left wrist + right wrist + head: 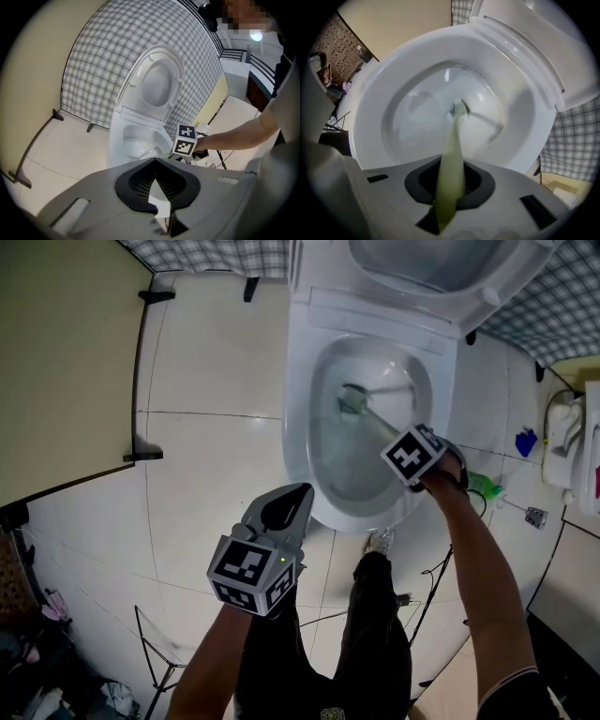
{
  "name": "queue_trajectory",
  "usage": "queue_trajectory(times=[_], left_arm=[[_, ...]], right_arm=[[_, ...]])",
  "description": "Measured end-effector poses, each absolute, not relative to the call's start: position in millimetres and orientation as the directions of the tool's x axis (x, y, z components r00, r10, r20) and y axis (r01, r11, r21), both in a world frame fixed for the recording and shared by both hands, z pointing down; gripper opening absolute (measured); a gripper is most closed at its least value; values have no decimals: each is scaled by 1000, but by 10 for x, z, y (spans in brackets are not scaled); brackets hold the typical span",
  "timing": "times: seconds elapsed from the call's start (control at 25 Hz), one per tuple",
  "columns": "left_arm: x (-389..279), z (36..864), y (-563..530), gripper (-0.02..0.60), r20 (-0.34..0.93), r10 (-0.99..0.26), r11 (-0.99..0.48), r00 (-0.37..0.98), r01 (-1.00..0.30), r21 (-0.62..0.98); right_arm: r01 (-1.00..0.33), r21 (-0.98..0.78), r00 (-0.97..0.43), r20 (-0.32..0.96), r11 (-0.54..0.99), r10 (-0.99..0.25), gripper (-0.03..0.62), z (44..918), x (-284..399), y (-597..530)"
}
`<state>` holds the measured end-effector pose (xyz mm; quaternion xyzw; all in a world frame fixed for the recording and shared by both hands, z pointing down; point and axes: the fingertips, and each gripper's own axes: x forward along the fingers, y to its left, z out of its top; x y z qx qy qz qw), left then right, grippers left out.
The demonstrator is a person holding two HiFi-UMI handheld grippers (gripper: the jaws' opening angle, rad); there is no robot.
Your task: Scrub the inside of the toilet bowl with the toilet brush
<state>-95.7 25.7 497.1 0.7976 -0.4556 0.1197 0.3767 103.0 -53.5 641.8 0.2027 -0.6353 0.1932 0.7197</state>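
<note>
So the right claw (451, 187) is pointing pretty much straight down over the toilet bowl (298, 432), and it's clamped on the pale green handle (452, 154) of the toilet brush. The handle runs right through between the jaws and down into the bowl. The brush head (460, 110) sits well inside, below the rim, up against the sloping inner wall. I honestly can't tell whether the bristles are pressing on the porcelain or just next to it. From the head view the brush head is in the back left part of the basin, with the handle angling up and to the right towards the marker cube (412, 454) on that claw. The left claw (284, 510) isn't doing anything with the toilet. It hangs in front of the bowl's near edge, apart from it, tipped down a bit, with its jaws together at the tips and nothing gripped. The seat and lid (157, 84) are flipped up against the checked wall (103, 61) behind. Everything stands on a white tiled floor (206, 465), and there's a small blue thing (526, 442) on the floor off to the right of the toilet, too small to make out. The person's dark trousers (375, 643) show at the bottom, just in front of the bowl.
</note>
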Motion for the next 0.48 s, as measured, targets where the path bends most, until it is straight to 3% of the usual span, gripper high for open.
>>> queue_trajectory(times=[0.48], left_arm=[[-789,4899,209,9,520,-638,-322,569,-809,491]], right_arm=[[-509,45,92,996,860,2,49,6137,1141,-497]])
